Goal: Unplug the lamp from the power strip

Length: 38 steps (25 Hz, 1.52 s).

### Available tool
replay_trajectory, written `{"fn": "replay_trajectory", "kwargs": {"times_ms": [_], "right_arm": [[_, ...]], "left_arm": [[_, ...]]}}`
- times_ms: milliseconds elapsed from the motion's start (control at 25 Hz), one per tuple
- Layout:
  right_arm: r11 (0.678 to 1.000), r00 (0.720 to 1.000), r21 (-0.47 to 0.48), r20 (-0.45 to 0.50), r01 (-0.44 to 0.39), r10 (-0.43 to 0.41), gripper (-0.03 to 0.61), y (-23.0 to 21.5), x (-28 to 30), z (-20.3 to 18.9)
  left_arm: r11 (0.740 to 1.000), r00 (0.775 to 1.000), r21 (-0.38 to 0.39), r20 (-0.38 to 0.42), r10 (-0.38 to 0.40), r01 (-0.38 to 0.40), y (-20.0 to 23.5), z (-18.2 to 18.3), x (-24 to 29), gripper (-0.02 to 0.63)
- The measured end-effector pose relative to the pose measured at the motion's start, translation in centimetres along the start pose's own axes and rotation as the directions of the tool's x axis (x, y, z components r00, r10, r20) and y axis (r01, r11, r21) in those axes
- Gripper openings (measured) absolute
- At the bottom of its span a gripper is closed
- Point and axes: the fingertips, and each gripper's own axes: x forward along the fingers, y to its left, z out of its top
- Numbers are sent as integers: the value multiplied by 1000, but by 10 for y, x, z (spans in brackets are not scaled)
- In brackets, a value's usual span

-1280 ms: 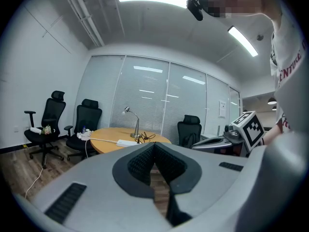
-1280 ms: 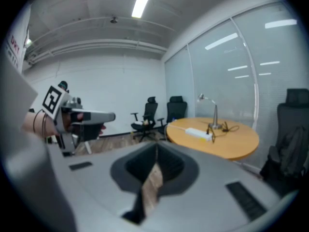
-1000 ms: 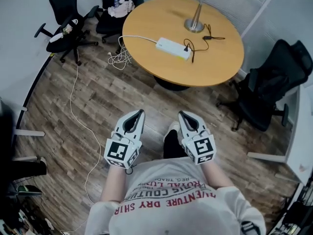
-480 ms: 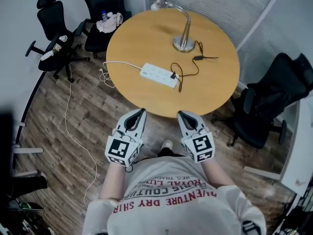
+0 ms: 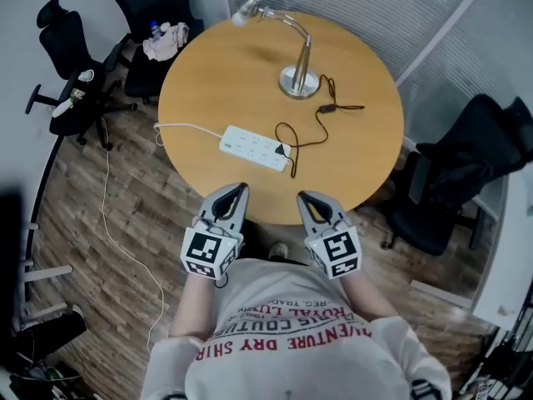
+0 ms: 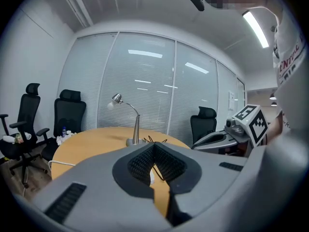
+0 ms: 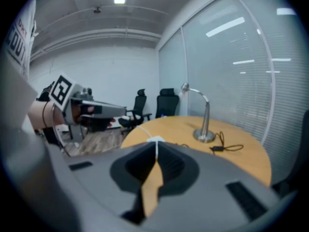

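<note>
step: approach, nothing gripped yet
left gripper [image 5: 239,190]: jaws pressed together, empty
right gripper [image 5: 306,196]: same
target: black plug [image 5: 284,150] in long white plastic power strip [image 5: 250,147], 12 o'clock of grippers, on round wooden table [image 5: 216,82]
lamp: silver gooseneck desk lamp [image 5: 298,75], 1 o'clock of strip
how: spread right jaws, pinch plug body not cord; left pins strip

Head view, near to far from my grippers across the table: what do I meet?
First the left gripper and right gripper, side by side → power strip → small black box on the cord → lamp base → lamp head.
</note>
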Motion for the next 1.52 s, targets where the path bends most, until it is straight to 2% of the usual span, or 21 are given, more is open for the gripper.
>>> {"fn": "replay_trajectory", "kwargs": {"times_ms": [120, 240, 400, 560, 680, 840, 880, 920, 960, 1080, 1240, 1320, 1520], "right_arm": [[999, 1000, 29, -26, 18, -17, 29, -13, 18, 4], [997, 998, 59, -41, 54, -51, 29, -25, 38, 13], [990, 993, 97, -81, 99, -91, 29, -42, 64, 17], [984, 985, 125, -135, 128, -111, 31, -51, 92, 13], [977, 974, 138, -183, 160, -133, 31, -57, 110, 4], [972, 961, 151, -236, 181, -143, 32, -59, 134, -4], [973, 956, 142, -258, 184, -143, 41, -59, 139, -8], [975, 949, 128, -284, 182, -140, 97, -59, 144, -12], [979, 940, 107, -315, 174, -133, 164, -59, 149, -17], [991, 901, 32, -422, 128, -103, 170, -60, 160, -36], [997, 811, -72, -582, 28, -65, 175, -61, 168, -68], [993, 772, -118, -632, -14, -64, 175, -64, 174, -78], [978, 696, -176, -716, -115, -47, 161, -64, 188, -97]], "left_arm": [[1000, 999, -5, -36, -31, 31, 16, -6, 27, 28], [996, 993, -3, -75, -94, 94, 29, -9, 56, 28], [981, 973, 19, -130, -189, 193, 43, -14, 92, 28], [968, 954, 28, -177, -241, 250, 67, -28, 118, 28], [952, 930, 49, -237, -282, 301, 80, -48, 133, 28], [920, 882, 80, -326, -340, 385, 90, -80, 149, 28], [909, 866, 83, -351, -356, 408, 91, -90, 152, 28], [898, 848, 85, -376, -372, 432, 91, -100, 156, 28], [886, 830, 87, -402, -388, 456, 91, -109, 160, 28], [854, 785, 108, -465, -409, 509, 91, -135, 170, 28], [836, 754, 122, -514, -408, 535, 86, -154, 178, 28], [827, 730, 112, -545, -413, 551, 83, -163, 180, 28], [802, 669, 97, -616, -417, 589, 78, -178, 180, 28]]}}
